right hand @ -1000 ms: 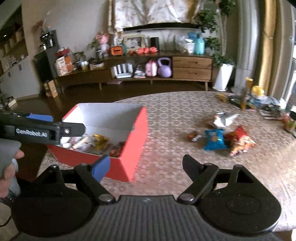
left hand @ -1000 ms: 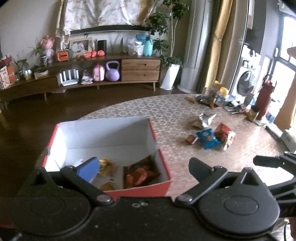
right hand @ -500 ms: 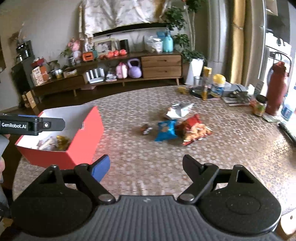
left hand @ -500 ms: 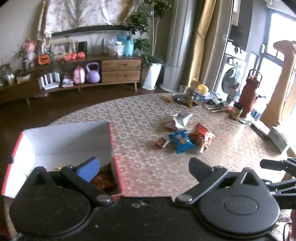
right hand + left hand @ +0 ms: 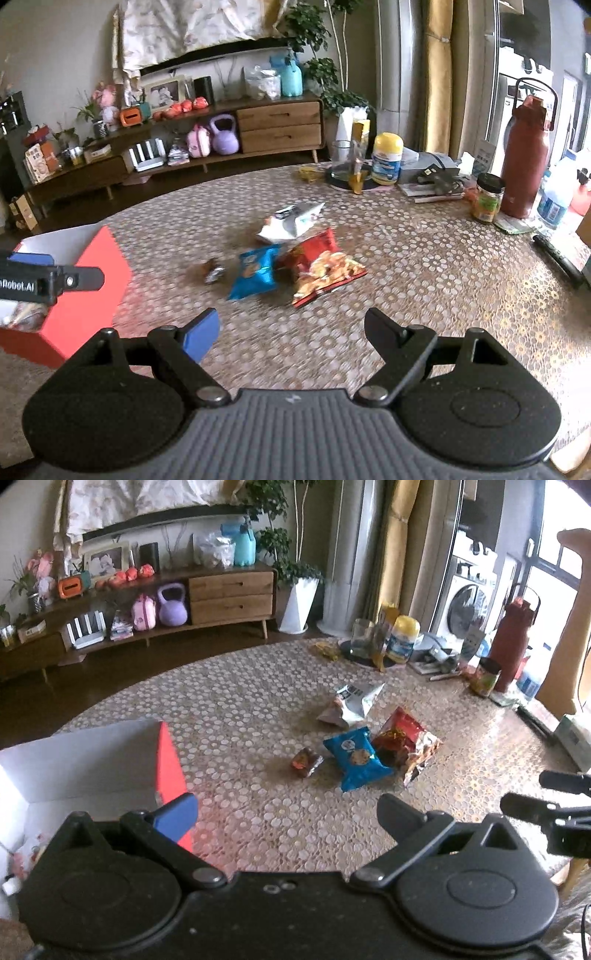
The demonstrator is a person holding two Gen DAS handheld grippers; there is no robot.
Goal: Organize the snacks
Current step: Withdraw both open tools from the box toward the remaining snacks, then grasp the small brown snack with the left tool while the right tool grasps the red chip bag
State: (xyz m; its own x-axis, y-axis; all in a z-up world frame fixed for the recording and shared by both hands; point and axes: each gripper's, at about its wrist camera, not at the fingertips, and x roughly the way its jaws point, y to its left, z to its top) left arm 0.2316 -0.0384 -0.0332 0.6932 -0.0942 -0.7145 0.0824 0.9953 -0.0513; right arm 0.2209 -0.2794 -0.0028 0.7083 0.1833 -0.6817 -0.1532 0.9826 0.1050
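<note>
Patterned table (image 5: 424, 266), red box (image 5: 168, 760) cropped, contents blurred

Snack packets (image 5: 356, 758) on patterned table (image 5: 240, 701)

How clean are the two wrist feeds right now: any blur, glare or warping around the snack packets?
Left wrist: the blue cookie packet and red chip bag read sharp; the window at right is blown out; fisheye bends the table edge. Right wrist: the tablecloth near the tongs smears with motion blur, the small brown snack is soft, and the red box casts a reddish tint on the cloth.
</note>
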